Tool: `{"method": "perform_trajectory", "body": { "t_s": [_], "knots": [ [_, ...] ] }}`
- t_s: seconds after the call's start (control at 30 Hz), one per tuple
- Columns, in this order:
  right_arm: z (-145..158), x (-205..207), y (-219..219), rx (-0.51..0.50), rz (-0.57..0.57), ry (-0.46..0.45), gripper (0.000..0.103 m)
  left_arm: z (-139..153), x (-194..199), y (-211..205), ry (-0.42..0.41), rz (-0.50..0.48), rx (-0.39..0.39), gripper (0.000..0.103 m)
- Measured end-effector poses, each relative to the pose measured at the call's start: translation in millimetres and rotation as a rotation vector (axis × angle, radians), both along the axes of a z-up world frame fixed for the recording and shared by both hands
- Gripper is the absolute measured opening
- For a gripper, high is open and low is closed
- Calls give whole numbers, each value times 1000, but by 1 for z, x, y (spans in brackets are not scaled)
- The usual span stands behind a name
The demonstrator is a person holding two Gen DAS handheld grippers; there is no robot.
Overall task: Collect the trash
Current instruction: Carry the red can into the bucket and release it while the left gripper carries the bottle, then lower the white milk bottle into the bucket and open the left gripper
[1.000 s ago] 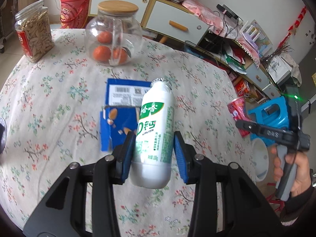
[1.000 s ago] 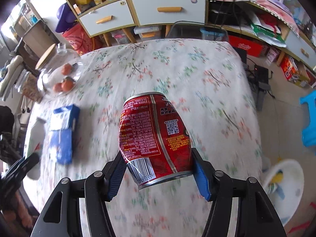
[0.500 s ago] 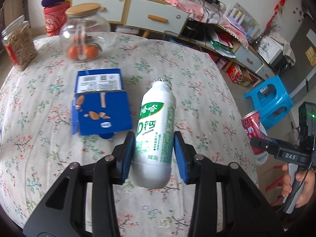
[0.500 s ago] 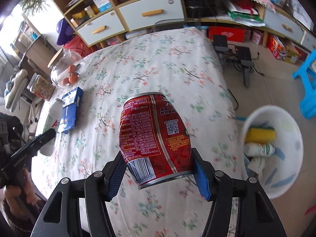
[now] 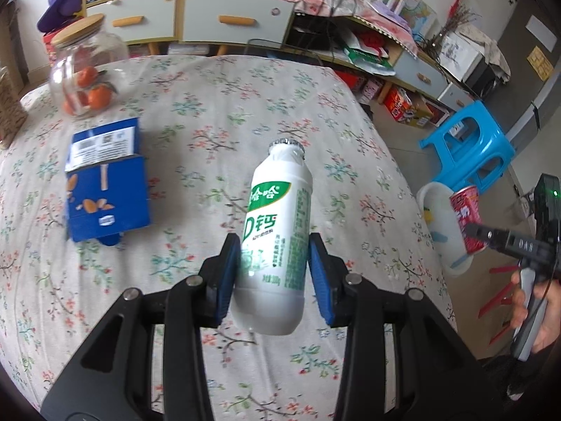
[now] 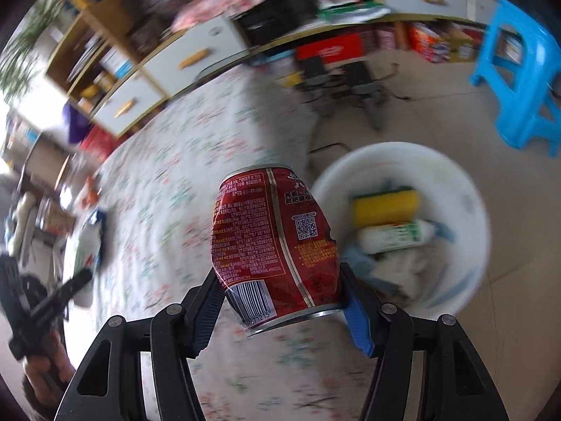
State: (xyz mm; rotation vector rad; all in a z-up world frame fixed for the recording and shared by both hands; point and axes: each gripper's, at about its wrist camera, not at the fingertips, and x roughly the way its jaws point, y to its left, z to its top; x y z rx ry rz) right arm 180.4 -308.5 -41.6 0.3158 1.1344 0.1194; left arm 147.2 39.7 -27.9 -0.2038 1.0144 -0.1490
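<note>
1. Between the blue pads of our right hand-held gripper (image 6: 282,307), the dented red can (image 6: 275,245) sits clamped near its barcode end, its other end pointing away from us.
2. A second ago this can hung over the middle of the flowered worktop (image 6: 168,189); now it hangs at the worktop's edge, just beside the white bin (image 6: 470,266) on the floor, which half a second ago showed only far to the right.
3. In the bin we see a yellow sponge (image 6: 385,205), a white bottle with a green label (image 6: 396,235) and some crumpled pale stuff we cannot identify.
4. Our left hand-held gripper (image 5: 275,263) is clamped on the white milk bottle (image 5: 277,231), its pads on the lower half, the foil-capped neck pointing away.
5. The bottle is held clear above the worktop (image 5: 210,112); a second ago it overlapped the blue carton (image 5: 105,189) in the view, and now the carton lies well to its left.
6. The glass jar (image 5: 84,77) with oranges and a wooden lid has slid from top centre to the upper left corner of the left view.
7. From the left view, the can (image 5: 468,221) and the right gripper's finger show at the right, in front of the bin (image 5: 434,217), with our hand (image 5: 533,315) on the handle below.
8. A blue stool (image 5: 470,147) stands on the floor beyond the bin.
</note>
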Motion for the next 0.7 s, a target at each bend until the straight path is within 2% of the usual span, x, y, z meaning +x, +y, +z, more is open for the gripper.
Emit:
{"method": "perform_trajectory", "body": {
  "t_s": [0.2, 0.3, 0.33, 0.37, 0.43, 0.53, 0.7],
  "knots": [
    [-16, 2, -47, 7, -99, 56, 64, -4, 2, -31, 3, -50, 10, 41],
    [-21, 7, -58, 22, -105, 58, 65, -5, 5, -50, 13, -78, 11, 41],
    [-22, 7, -61, 37, -110, 61, 67, -5, 7, -57, 13, -91, 14, 41],
    [-23, 8, -65, 49, -122, 62, 74, -5, 9, -68, 13, -109, 23, 41],
    [-21, 3, -74, 60, -153, 52, 83, -4, 12, -85, 15, -138, 28, 41],
    [-16, -7, -84, 47, -163, 51, 83, -3, 20, -113, 21, -184, 8, 41],
    [-8, -24, -96, 13, -189, 34, 83, -7, 30, -172, 21, -284, 20, 41]
  ]
}}
